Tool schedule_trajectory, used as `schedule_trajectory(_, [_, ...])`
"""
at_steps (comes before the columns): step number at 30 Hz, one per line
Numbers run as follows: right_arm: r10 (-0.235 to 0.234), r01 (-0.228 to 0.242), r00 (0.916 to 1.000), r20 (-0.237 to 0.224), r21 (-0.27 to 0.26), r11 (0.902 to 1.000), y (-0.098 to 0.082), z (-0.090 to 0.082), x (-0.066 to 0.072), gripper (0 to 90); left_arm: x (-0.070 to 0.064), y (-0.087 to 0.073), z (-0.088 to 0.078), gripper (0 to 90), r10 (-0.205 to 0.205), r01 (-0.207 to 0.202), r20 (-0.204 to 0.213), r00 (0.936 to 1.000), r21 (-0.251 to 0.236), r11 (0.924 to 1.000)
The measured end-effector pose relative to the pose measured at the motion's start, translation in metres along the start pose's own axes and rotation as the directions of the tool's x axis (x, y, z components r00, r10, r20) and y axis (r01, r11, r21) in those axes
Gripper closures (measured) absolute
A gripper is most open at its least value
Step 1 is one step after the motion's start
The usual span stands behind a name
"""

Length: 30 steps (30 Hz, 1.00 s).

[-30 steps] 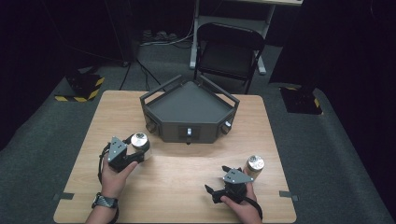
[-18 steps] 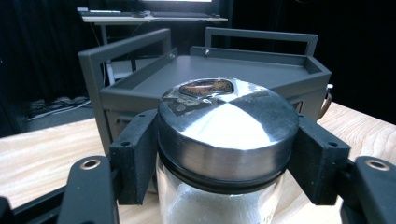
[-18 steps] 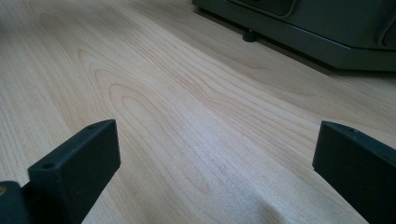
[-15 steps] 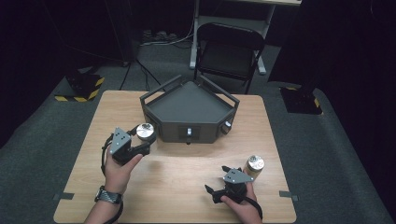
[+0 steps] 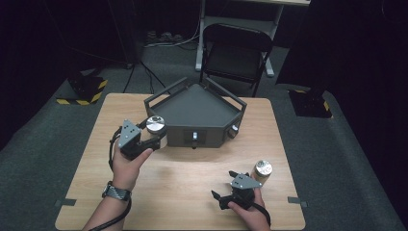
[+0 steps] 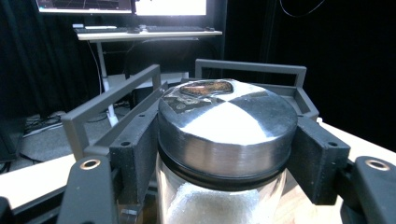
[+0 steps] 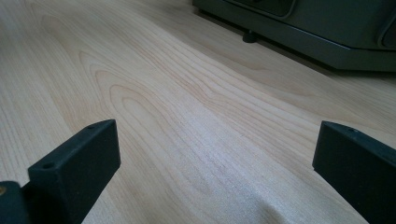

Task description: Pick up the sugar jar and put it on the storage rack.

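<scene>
Steel-lidded and glass-walled, the jar [image 5: 155,124] sits clamped between the jaws of the left gripper [image 5: 146,137], at the left of the wooden table [image 5: 187,192] and right against the near left wall of the dark grey tray [image 5: 192,108]. In the left gripper view the black pads [image 6: 140,144] press the jar's lid [image 6: 227,123] from both sides, with white grains visible behind the glass below. Farther right and nearer, the right gripper [image 5: 222,198] rests low on the table with its jaws wide apart and nothing between them. Just to its right stands a second jar [image 5: 262,171], upright and untouched.
</scene>
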State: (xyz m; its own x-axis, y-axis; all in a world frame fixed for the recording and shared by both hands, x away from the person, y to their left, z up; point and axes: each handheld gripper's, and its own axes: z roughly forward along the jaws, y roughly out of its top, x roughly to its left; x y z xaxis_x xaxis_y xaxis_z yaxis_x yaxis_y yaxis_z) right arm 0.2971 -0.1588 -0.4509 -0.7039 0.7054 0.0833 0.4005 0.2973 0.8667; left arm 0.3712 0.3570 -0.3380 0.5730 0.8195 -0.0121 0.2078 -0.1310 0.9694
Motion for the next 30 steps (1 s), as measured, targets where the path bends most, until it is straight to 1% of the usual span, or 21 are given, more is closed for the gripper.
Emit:
schedule_trajectory(4, [-0.007,0.007,1.0000,-0.001,0.000,1.0000,0.000,0.000,0.000,0.8,0.000,0.009,0.007,32.2,0.001,-0.001,0.006,1.0000,-0.006,1.0000])
schedule_trajectory(9, [0.002,-0.002,1.0000,-0.003,0.001,1.0000,0.000,0.000,-0.001,0.7,0.000,0.022,0.017,32.2,0.004,-0.004,0.013,0.9999,-0.018,0.9998])
schedule_trajectory(13, [0.000,0.000,1.0000,-0.002,0.001,1.0000,0.000,0.000,0.000,0.7,0.000,0.029,0.023,32.2,0.005,-0.005,0.013,0.9999,-0.026,0.9997])
schedule_trajectory(24, [-0.004,0.004,1.0000,-0.004,0.001,1.0000,0.000,0.000,-0.001,0.7,0.000,0.039,0.043,32.2,0.005,-0.005,0.007,1.0000,-0.027,0.9996])
schedule_trajectory(26, [-0.005,0.005,1.0000,-0.006,0.003,1.0000,0.001,0.000,-0.001,0.7,0.000,0.040,0.048,32.2,-0.001,0.001,0.008,1.0000,-0.024,0.9997])
schedule_trajectory(30, [-0.005,0.005,1.0000,-0.007,0.003,1.0000,0.001,0.000,-0.001,0.7,0.000,0.043,0.059,32.3,0.002,-0.002,0.006,1.0000,-0.021,0.9998])
